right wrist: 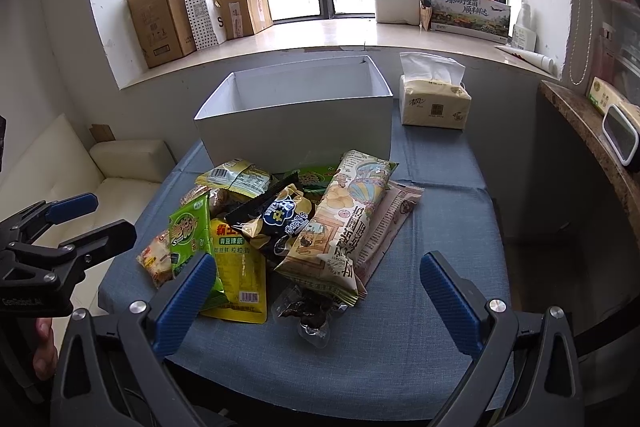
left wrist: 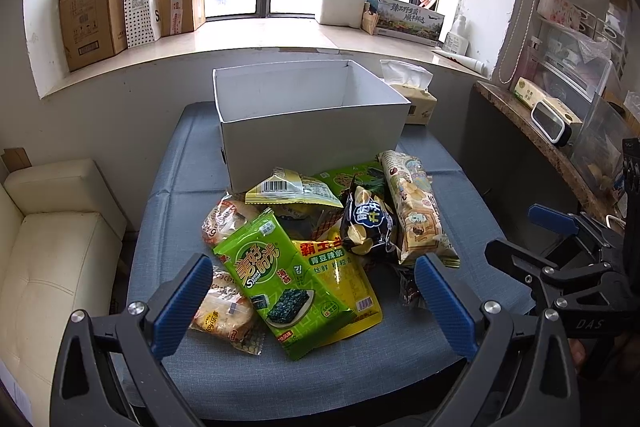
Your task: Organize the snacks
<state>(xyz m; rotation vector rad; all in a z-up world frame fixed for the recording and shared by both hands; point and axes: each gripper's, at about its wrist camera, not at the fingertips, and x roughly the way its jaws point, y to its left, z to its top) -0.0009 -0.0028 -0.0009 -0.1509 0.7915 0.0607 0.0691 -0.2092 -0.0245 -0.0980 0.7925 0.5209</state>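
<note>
- Left wrist view: the left gripper [left wrist: 314,291] hangs over the near edge of the blue-clothed table [left wrist: 472,195], its blue fingers wide apart and holding nothing.
- Between them lies the green seaweed packet [left wrist: 280,279], resting on top of a yellow pea-snack bag [left wrist: 348,279], with rice-cracker packs [left wrist: 224,311] to its left.
- A black chip bag [left wrist: 368,223] and a long cream biscuit pack [left wrist: 416,207] sit further back in the pile.
- Behind the heap stands the white box [left wrist: 312,131], open-topped.
- The right gripper [left wrist: 560,247] shows at the right edge, jaws parted.
- Right wrist view: the right gripper [right wrist: 316,291] is also spread open, empty, above the same heap.
- A clear pouch of dark snacks [right wrist: 308,311] lies nearest it, touching the cream biscuit pack [right wrist: 344,227].
- A tissue pack [right wrist: 434,103] stands just beside the white box [right wrist: 296,127].
</note>
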